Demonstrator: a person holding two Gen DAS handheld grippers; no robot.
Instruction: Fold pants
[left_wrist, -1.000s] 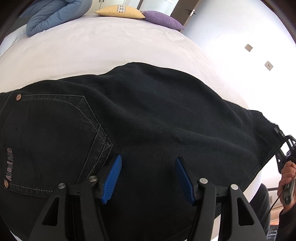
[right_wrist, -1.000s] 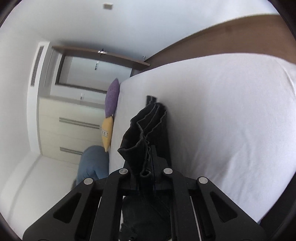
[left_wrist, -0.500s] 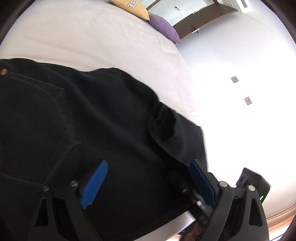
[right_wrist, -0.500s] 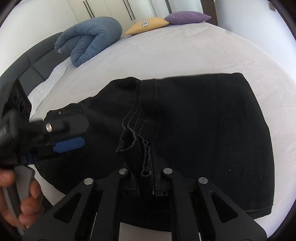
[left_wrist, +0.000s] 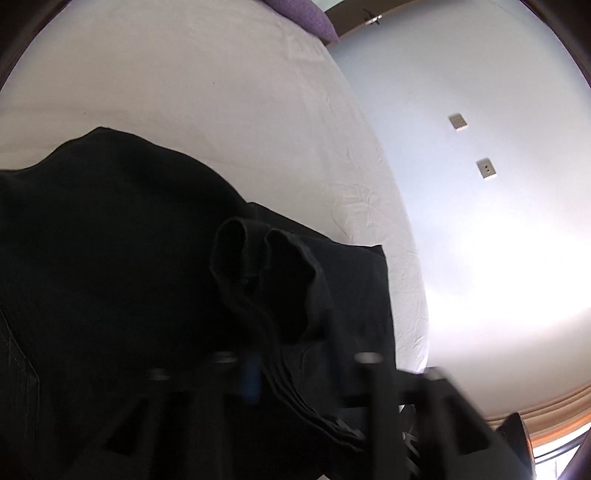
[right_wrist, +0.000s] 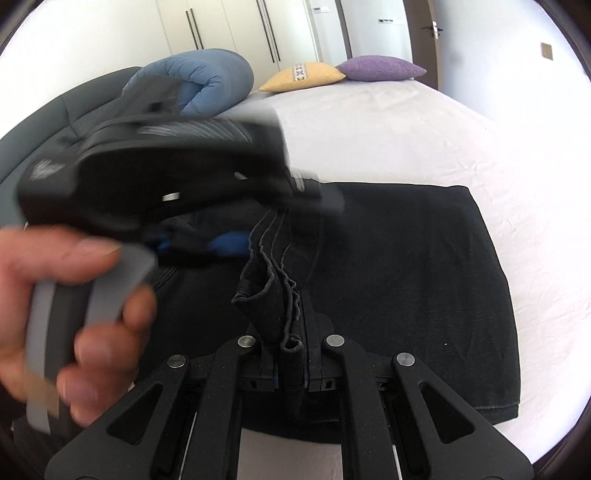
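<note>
Black pants (left_wrist: 110, 258) lie folded on the white bed sheet (left_wrist: 184, 74). My right gripper (right_wrist: 291, 347) is shut on a bunch of stacked leg hems (right_wrist: 273, 295), held up over the folded pants (right_wrist: 406, 277). My left gripper (right_wrist: 195, 245), blurred and gripped by a hand (right_wrist: 74, 314), sits just left of that bunch. In the left wrist view the left gripper (left_wrist: 295, 369) is blurred and its jaws are closing. The hem bunch (left_wrist: 273, 280) runs between them and a blue pad (left_wrist: 251, 373) touches the cloth.
A rolled blue duvet (right_wrist: 207, 81), a yellow pillow (right_wrist: 303, 74) and a purple pillow (right_wrist: 380, 68) lie at the far end of the bed. A grey padded headboard (right_wrist: 48, 125) is at left. White wardrobes and a wall with sockets (left_wrist: 458, 122) surround the bed.
The right gripper rolled upright and carried the hems over the pants. The left gripper swung right to the hem bunch, and its jaws went from wide to narrow around the cloth.
</note>
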